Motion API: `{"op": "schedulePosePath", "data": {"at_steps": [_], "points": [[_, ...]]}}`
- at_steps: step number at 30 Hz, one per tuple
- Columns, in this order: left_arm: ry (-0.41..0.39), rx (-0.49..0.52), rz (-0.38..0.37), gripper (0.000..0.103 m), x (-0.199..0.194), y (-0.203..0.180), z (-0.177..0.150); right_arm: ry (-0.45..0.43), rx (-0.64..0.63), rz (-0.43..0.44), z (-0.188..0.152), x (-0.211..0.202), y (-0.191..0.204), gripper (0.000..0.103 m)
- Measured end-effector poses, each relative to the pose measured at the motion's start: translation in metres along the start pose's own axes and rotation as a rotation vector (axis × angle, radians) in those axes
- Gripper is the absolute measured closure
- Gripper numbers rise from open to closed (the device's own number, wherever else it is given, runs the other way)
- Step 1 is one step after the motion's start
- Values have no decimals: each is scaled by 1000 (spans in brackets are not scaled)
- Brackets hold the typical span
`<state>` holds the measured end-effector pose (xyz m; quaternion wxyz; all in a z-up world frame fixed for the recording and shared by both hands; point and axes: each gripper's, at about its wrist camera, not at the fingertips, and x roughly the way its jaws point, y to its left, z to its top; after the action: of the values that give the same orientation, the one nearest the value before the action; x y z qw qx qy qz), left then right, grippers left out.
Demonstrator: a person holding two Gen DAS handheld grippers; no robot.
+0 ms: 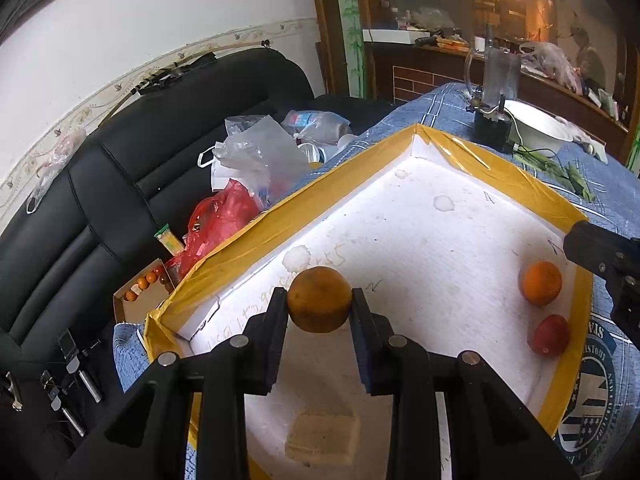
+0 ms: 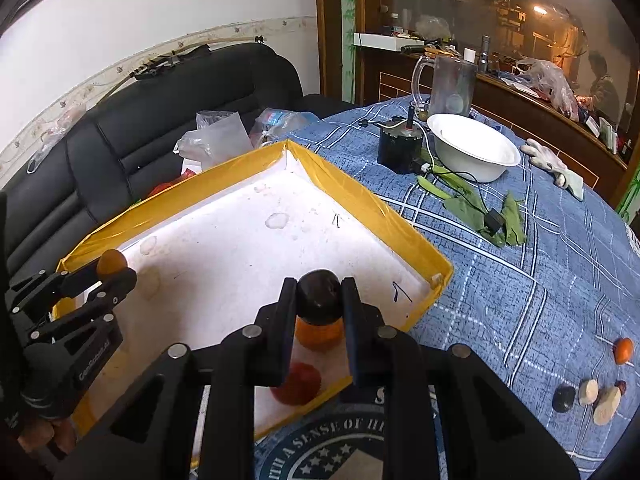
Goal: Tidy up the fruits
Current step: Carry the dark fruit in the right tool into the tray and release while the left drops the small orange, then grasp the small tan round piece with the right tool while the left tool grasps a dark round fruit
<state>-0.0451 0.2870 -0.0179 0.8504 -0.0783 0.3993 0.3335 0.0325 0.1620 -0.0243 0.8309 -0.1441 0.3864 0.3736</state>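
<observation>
In the left wrist view my left gripper (image 1: 319, 299) is shut on a dull yellow-brown orange (image 1: 319, 300), held above the white foam tray (image 1: 440, 240) with yellow taped rim. An orange (image 1: 540, 283) and a red fruit (image 1: 549, 335) lie on the tray floor at its right side. In the right wrist view my right gripper (image 2: 319, 298) is shut on a dark, nearly black round fruit (image 2: 319, 296), over the tray's near right part (image 2: 240, 248). Under it lie the orange (image 2: 320, 334) and the red fruit (image 2: 298, 388). The left gripper (image 2: 110, 268) shows at the left with its fruit (image 2: 111, 261).
A blue checked cloth (image 2: 520, 280) covers the table. On it stand a white bowl (image 2: 472, 152), a black motor unit (image 2: 400, 148), a clear jug (image 2: 452, 86), green leaves (image 2: 480, 208) and gloves (image 2: 556, 166). Small fruits and stones (image 2: 592, 392) lie at right. A black sofa with plastic bags (image 1: 248, 160) is left.
</observation>
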Motion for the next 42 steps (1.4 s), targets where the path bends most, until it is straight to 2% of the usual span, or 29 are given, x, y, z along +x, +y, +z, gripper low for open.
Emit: {"op": "schedulePosePath", "data": {"at_steps": [7,10,12,13,14,16,17,24,26,29,34,42], "points": [[10,2,2,72,3,1,0,20,-4,-4,5,12,-1,78],[13,-10,-2,57,3,4,0,30,-18,-7,6,16,2,76],[7,-21,-6,43,1,7,-1,36,-22,-10,6,17,2,58],[3,-25,-5,42,-1,7,-1,35,-25,-10,5,17,2,42],[-2,-29,-6,40,-2,9,-1,29,-31,-11,5,15,1,37],[-6,-41,-7,33,-5,11,-2,14,-50,-13,2,8,0,35],[-13,-53,-8,29,-7,13,-3,7,-54,-21,0,2,-2,31],[-55,-93,-31,22,-25,14,-7,-49,37,-46,-31,-53,-42,16],[-63,-98,-49,22,-30,9,-9,-50,74,-54,-46,-68,-56,16],[-76,-80,-90,22,-40,-8,-12,-40,142,-84,-75,-88,-81,16],[-104,9,-208,22,-58,-56,-16,-41,270,-173,-129,-127,-132,16],[-115,259,-381,22,-84,-169,-27,-13,550,-439,-226,-201,-248,16]]}}
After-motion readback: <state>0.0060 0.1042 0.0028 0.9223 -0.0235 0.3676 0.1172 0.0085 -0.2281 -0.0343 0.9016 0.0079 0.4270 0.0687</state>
